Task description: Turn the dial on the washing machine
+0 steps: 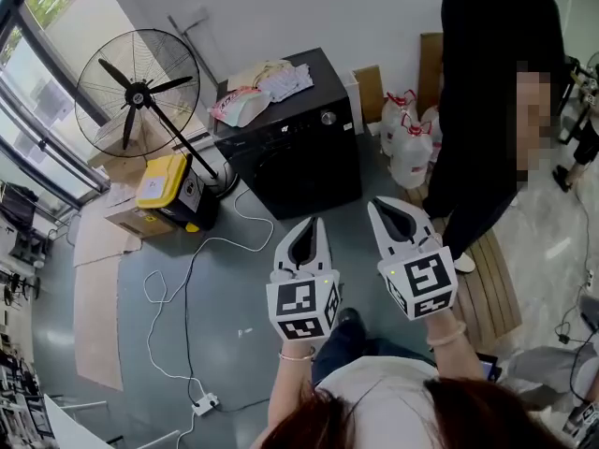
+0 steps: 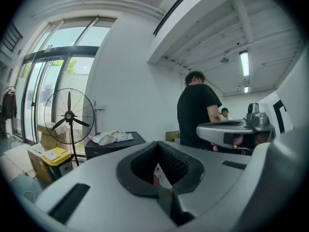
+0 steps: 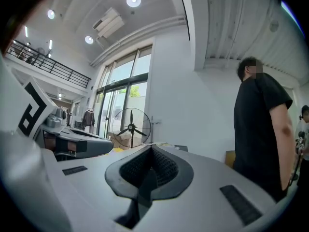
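The black washing machine stands on the floor ahead of me, its silver dial at the top right of its front panel. Bags and cloths lie on its lid. Both grippers hover side by side well short of the machine, held about level. My left gripper is shut with nothing in it; my right gripper is likewise shut and empty. In the left gripper view the machine's lid shows beyond the closed left gripper. The right gripper points toward the white wall.
A large standing fan and a yellow box are left of the machine. A person in black stands at the right, beside water jugs and a wooden pallet. A white cable and power strip lie on the floor.
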Demonstrator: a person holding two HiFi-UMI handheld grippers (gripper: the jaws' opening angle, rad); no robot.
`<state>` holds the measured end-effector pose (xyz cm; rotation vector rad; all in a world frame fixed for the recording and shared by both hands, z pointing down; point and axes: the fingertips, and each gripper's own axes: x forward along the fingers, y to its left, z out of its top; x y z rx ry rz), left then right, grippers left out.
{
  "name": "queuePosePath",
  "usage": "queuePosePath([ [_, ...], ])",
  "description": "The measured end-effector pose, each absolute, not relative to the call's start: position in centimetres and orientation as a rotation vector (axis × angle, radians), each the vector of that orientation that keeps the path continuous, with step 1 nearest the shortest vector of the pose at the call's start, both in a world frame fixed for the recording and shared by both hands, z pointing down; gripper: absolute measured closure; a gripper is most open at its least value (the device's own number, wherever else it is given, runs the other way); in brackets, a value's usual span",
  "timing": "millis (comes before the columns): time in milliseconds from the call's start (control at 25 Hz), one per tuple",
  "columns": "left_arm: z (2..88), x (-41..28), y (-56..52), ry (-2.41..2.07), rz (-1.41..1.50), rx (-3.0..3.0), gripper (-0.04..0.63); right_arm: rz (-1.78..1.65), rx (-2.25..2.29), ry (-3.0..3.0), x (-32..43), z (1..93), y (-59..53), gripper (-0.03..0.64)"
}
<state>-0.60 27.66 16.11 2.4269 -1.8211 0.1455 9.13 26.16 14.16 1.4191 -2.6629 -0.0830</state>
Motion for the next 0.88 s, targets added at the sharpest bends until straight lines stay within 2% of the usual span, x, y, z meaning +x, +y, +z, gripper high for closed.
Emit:
queuePosePath([
  [280,17.1,-1.8,24.4,-1.785,0.148,2.437,0.581,-0.123,1.422,-2.657,7.3,14.4,23.7,0.598],
  [880,18.2,-5.8,16.9,-1.721,0.127,2.442,0.581,0.046,1.501,-2.698,4.3,14.7,16.5,0.598],
])
